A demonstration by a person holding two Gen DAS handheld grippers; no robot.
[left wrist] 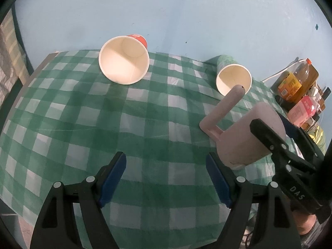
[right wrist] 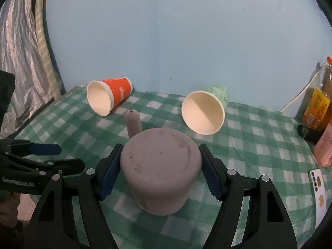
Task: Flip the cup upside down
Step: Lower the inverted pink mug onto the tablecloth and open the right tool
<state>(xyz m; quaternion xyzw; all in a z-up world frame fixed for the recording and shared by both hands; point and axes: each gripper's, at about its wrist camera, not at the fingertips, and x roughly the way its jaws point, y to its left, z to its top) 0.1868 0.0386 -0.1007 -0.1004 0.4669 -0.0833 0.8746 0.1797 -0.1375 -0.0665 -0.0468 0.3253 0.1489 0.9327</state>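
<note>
The pink cup (right wrist: 160,166) stands upside down on the tabletop (right wrist: 259,145), which is covered by a green-and-white checked cloth; its flat base faces up and its long straight handle (right wrist: 133,123) juts out from its far side. The right claw (right wrist: 159,168) straddles the cup, its blue-padded fingers (right wrist: 110,172) set at either side of the body. The left pad looks to be touching the wall and the right one sits just beside it, so I cannot tell whether the claw is gripping or merely close around the cup. From the left wrist view the same cup (left wrist: 247,137) sits to the right with the right claw's black finger lying across its side.

The left claw (left wrist: 166,178) hovers above bare cloth with its fingers spread wide, holding nothing.

Farther back, an orange paper cup (right wrist: 110,97) lies on its side with its mouth turned toward the cameras, and a green patterned paper cup (right wrist: 205,110) lies likewise to its right. At the right edge stand an amber bottle (right wrist: 319,103) with an orange cap and a pink carton (right wrist: 325,145), and a white phone (right wrist: 318,191) lies near the cloth's front right corner.
</note>
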